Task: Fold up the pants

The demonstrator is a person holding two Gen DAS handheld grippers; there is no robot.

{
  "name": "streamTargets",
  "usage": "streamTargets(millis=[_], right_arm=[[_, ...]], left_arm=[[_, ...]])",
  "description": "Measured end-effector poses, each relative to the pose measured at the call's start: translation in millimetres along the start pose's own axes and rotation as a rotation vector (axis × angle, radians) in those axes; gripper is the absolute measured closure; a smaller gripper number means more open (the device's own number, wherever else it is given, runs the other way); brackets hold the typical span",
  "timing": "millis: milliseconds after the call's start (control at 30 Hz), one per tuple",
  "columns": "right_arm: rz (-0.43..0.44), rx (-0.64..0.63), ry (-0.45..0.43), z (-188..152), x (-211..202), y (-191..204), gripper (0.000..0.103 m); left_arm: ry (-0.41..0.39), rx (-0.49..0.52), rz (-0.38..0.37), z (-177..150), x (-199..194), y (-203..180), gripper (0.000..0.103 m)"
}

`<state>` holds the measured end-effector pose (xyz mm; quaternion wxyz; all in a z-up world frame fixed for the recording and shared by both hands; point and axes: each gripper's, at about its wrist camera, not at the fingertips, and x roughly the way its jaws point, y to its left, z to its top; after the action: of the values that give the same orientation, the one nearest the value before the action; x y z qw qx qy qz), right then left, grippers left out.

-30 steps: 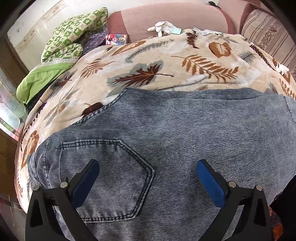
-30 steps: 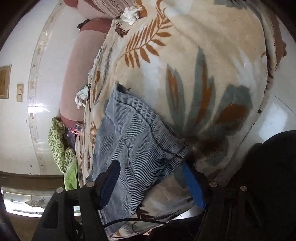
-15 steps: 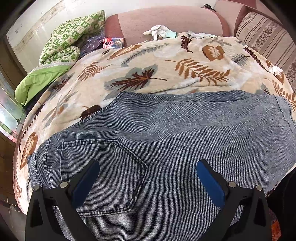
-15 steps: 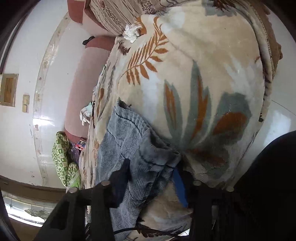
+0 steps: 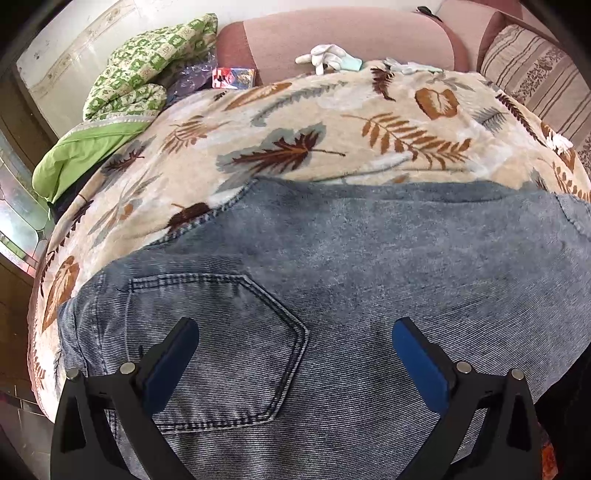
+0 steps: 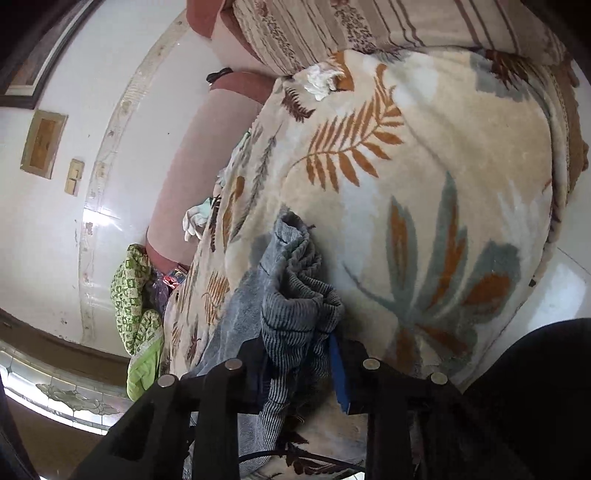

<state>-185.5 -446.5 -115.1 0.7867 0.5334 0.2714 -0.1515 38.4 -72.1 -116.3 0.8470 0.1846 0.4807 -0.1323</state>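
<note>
Blue denim pants (image 5: 369, 258) lie flat across a leaf-patterned blanket (image 5: 295, 147), back pocket (image 5: 221, 332) facing up. My left gripper (image 5: 294, 326) hovers open just over the pocket area, nothing between its blue pads. In the right wrist view the far end of the pants (image 6: 291, 295) is bunched up and raised off the blanket (image 6: 406, 184). My right gripper (image 6: 295, 343) has its jaws closing, with the folds of denim pinched between the pads.
A green patterned quilt (image 5: 147, 66) is heaped at the back left beside a small colourful box (image 5: 232, 77). White gloves (image 5: 328, 55) rest by the pink sofa back (image 5: 332, 33). A striped cushion (image 5: 535, 66) sits at the right. Dark clothing of a person (image 6: 517, 406) fills the lower right.
The right gripper's jaws came together on the end of the pants and rose, gathering the denim into folds. The left gripper stayed open in place.
</note>
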Motion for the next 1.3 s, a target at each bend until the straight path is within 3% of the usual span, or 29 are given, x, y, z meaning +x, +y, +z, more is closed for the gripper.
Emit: streamTargets(millis=[133,433,567,833,1033,1200,1267,1300], right_arm=[[0.017,-0.045,-0.005,2,-1,22,0.075],[0.041,-0.245,0.005,-9,2,96,0.080],[0.010,-0.337,0.007,-24,14,116,0.082],[-0.072,-0.336,-0.033,-24,15,97,0.086],[-0.104,-0.224,-0.015,1,11,59,0.086],[-0.101,-0.135,0.047,8,26,28,0.080],[-0.107,-0.133,0.062,9,31,22,0.066],[-0.116,-0.125,0.069,9,34,20,0.043]], left_arm=[[0.070,0.009,-0.001,-5,15,-2,0.000],[0.000,-0.047,-0.030,7,-9,14,0.000],[0.013,-0.060,-0.040,2,-6,19,0.000],[0.015,-0.094,-0.054,1,-7,29,0.000],[0.016,-0.069,-0.050,1,-9,19,0.000],[0.017,-0.055,-0.036,3,-12,13,0.000],[0.017,-0.057,-0.034,3,-13,13,0.000],[0.016,-0.057,-0.033,4,-14,12,0.000]])
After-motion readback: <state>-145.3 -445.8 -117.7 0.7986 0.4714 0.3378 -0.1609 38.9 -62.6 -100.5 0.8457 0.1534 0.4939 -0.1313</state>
